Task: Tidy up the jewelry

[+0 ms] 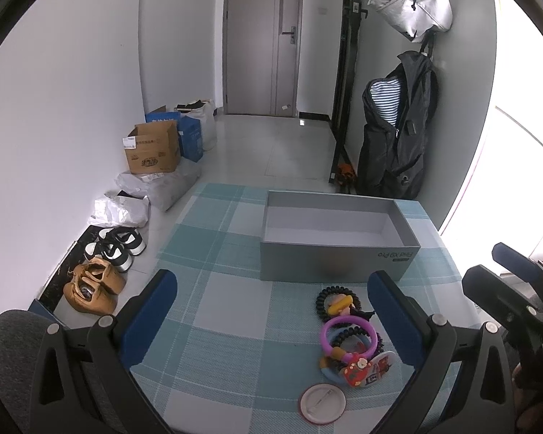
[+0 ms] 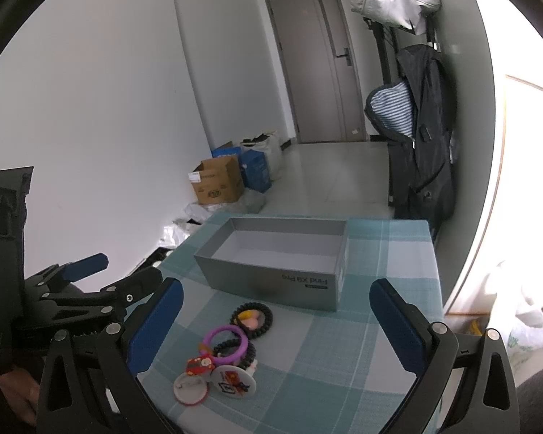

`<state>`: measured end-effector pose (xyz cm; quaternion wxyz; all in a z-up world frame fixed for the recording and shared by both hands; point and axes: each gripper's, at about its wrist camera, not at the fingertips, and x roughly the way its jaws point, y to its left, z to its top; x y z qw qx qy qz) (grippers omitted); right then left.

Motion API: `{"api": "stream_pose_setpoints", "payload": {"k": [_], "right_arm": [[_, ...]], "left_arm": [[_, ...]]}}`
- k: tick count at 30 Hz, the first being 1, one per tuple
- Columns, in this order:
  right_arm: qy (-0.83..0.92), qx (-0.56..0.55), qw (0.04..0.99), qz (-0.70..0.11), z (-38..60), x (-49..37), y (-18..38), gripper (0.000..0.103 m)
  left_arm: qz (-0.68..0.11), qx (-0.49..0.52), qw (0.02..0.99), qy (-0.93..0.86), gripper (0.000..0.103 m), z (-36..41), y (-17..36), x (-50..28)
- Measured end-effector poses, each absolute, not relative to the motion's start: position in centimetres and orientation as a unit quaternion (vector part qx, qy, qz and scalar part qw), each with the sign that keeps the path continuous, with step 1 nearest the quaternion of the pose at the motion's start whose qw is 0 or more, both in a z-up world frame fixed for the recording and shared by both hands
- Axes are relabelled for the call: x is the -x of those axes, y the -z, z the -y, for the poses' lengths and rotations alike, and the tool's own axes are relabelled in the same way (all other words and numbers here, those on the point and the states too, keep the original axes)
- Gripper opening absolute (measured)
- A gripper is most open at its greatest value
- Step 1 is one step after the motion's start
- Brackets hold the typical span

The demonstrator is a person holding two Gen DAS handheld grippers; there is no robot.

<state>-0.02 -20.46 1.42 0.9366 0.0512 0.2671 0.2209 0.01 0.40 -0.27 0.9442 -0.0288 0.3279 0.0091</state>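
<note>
**Empty box, little pile, both grippers waiting**

Checked blue cloth covers the tabletop [image 1: 235,325], and behind it you can see a white hall with a door [image 1: 262,39] at the far end. Shoes [image 1: 101,271] and a brown carton [image 1: 152,148] sit on the floor by the left wall, out of your way.

Your box [image 1: 338,242] stands toward the far edge of the tabletop, a bit to the right. It is open on top and nothing is in it, so I think no piece has gone in yet. It looks ready to take the jewelry.

Your jewelry [image 1: 347,336] lies in a small pile just in front of the box, near the right side. You have a black coil ring [image 2: 251,316], a purple ring [image 2: 226,343], a red charm [image 2: 200,365] and two round badges [image 2: 190,388]. Some of them touch and lie over each other, so grabbing only one could be tricky.

You hold the left gripper [image 1: 271,311] above the near edge with its jaws wide and nothing in them. The pile sits just inside its right finger.

You hold the right gripper [image 2: 277,322] the same way, jaws wide and bare, with the pile close to its left finger. Both look set to pick.
</note>
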Motion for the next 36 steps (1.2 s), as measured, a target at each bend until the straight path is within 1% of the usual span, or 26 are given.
{"api": "stream_pose_setpoints", "payload": {"k": [25, 36], "right_arm": [[-0.223, -0.042, 0.934, -0.276, 20.06, 0.06, -1.28, 0.103], [-0.235, -0.054, 0.930, -0.279, 20.05, -0.01, -1.24, 0.103]], "left_arm": [[-0.330, 0.039, 0.943, -0.010, 0.102, -0.89, 0.32, 0.26], [-0.349, 0.053, 0.936, 0.016, 0.102, -1.05, 0.57, 0.23]]}}
